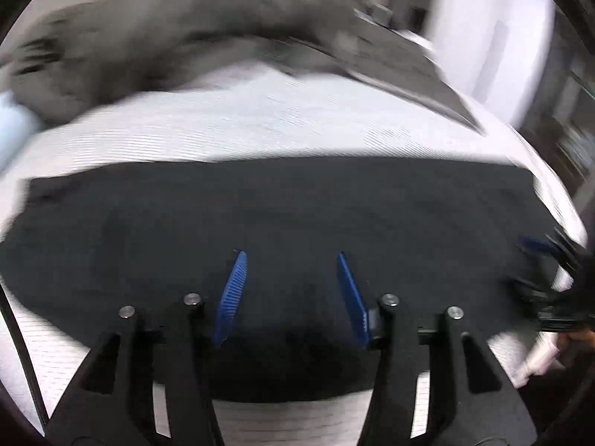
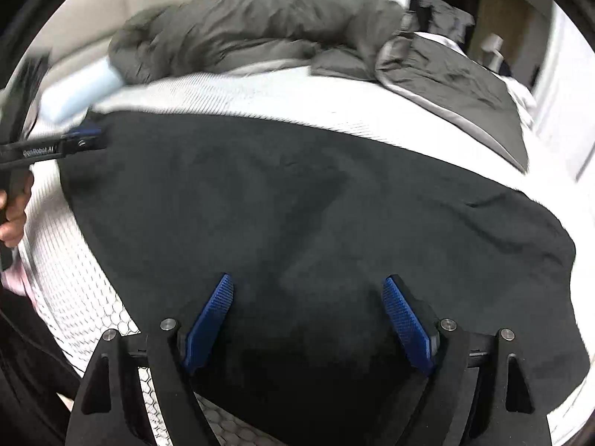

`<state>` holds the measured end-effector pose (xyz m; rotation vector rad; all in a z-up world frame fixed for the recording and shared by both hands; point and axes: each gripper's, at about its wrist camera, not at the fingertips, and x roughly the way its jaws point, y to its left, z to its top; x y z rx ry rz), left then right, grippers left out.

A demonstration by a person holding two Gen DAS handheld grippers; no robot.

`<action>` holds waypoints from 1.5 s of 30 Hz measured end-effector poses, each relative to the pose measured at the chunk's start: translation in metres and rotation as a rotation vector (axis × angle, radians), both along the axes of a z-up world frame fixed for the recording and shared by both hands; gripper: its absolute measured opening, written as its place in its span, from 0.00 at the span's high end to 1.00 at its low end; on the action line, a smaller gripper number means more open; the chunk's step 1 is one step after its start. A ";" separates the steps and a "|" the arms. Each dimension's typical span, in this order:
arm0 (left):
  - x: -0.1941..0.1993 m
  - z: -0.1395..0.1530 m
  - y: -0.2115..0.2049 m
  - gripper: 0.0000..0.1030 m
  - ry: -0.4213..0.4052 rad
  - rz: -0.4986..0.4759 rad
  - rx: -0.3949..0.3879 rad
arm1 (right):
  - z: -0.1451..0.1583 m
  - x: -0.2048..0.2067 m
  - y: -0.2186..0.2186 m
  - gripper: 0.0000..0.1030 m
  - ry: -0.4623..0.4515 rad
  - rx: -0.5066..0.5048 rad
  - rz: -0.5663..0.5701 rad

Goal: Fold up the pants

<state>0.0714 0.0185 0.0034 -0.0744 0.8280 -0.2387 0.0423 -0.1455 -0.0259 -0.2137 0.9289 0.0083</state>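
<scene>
Black pants (image 1: 260, 215) lie spread flat across a white bed. My left gripper (image 1: 291, 256) hovers over them near their front edge. Its blue pads (image 1: 232, 290) stand apart with only the flat cloth below them. My right gripper (image 2: 308, 279) is wide open above the pants (image 2: 297, 204), with nothing pinched between its fingers. In the right wrist view the left gripper (image 2: 89, 135) shows blurred at the cloth's far left corner. In the left wrist view the right gripper (image 1: 528, 264) shows at the pants' right end.
A grey duvet (image 2: 260, 29) is heaped along the back of the bed, with a pale blue pillow (image 2: 81, 89) at its left end. The white textured mattress cover (image 2: 74, 282) shows around the pants. A hand (image 2: 11, 223) grips the left tool's handle.
</scene>
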 end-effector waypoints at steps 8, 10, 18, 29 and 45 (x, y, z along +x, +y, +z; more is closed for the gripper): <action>-0.012 -0.031 -0.062 0.34 0.054 -0.143 0.212 | 0.005 -0.035 -0.081 0.18 0.005 -0.013 -0.168; -0.014 -0.035 -0.049 0.33 0.065 -0.125 0.200 | 0.001 -0.044 -0.120 0.18 0.013 -0.071 -0.308; -0.002 -0.025 -0.044 0.32 0.018 -0.042 0.260 | 0.019 -0.081 -0.197 0.19 -0.045 -0.020 -0.551; -0.007 -0.013 -0.137 0.31 -0.048 -0.235 0.176 | 0.041 -0.154 -0.248 0.18 -0.162 0.474 -0.691; 0.004 -0.032 -0.159 0.22 -0.005 -0.209 0.137 | 0.004 -0.118 -0.292 0.41 -0.305 0.838 -0.697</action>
